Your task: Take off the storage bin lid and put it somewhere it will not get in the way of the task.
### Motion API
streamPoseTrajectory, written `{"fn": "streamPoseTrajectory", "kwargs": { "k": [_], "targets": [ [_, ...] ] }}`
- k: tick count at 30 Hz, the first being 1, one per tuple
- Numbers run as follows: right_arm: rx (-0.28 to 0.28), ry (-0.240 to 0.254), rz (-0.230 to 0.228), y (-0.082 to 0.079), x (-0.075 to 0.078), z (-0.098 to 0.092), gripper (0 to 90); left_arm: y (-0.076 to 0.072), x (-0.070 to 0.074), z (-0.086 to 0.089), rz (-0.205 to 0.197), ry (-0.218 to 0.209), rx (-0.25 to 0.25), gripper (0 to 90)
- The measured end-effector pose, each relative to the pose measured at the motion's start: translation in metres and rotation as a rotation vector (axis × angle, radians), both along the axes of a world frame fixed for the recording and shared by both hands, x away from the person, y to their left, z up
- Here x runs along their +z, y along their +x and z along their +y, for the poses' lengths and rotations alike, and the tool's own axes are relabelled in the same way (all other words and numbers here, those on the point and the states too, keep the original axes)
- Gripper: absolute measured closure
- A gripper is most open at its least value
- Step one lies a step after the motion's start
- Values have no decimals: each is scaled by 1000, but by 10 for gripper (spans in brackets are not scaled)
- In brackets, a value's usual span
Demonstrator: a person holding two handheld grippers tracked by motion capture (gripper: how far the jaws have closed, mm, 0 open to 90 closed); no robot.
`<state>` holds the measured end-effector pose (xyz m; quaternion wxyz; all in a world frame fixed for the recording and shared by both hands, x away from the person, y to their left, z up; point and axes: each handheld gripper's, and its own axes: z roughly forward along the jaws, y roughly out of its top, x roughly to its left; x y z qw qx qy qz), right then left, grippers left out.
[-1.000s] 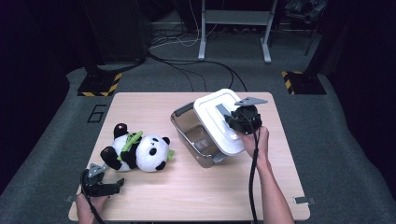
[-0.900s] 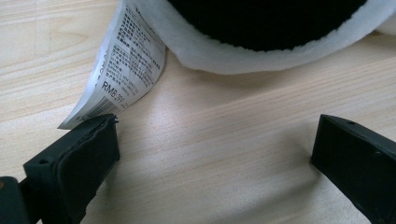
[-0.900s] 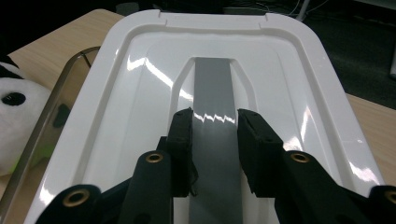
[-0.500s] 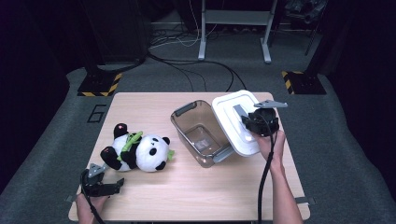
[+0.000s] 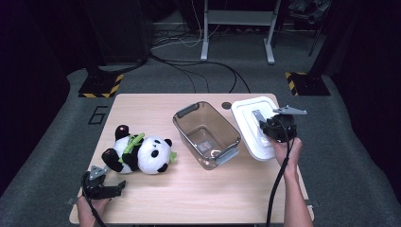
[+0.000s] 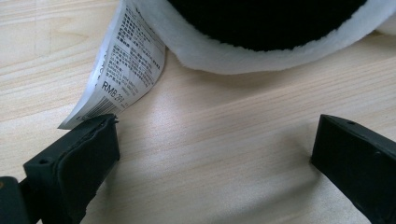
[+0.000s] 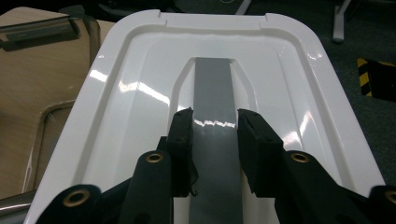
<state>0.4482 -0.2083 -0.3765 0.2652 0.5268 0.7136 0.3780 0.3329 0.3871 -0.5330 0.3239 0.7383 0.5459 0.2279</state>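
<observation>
A white sewn-in label [image 6: 122, 60] trails from the panda plush toy [image 5: 139, 153], printed in fine lines too small to read except "RMB" and some digits near its lower end. On the grey floor mat at about 9 o'clock from the table [image 5: 189, 198] a large "6" [image 5: 98, 115] is marked.

The clear brownish bin [image 5: 206, 134] sits mid-table with grey latch handles; it looks empty apart from a pale patch on its bottom that is hard to make out.

The white lid [image 5: 253, 130] lies at 3 o'clock from the bin, near the table's right edge. The right gripper [image 7: 215, 123] has its jaws clamped on the lid's raised grey handle strip [image 7: 212, 88] — one pad on each side of it.

The left gripper [image 6: 215, 140] rests at the table's 7 o'clock corner, jaws spread wide with bare wood between them — one pad just touches the label's tip. The plush is cut off at the top of the left gripper view.
</observation>
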Motion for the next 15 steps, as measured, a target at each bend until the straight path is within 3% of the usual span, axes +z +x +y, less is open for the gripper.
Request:
{"fn": "streamPoseTrajectory", "kwargs": {
  "k": [6, 15],
  "targets": [
    [-53, 12, 28, 3, -16, -16, 670, 0, 0, 0, 0, 0, 0, 2],
    [-99, 4, 64, 6, -42, -25, 670, 0, 0, 0, 0, 1, 0, 3]
  ]
}}
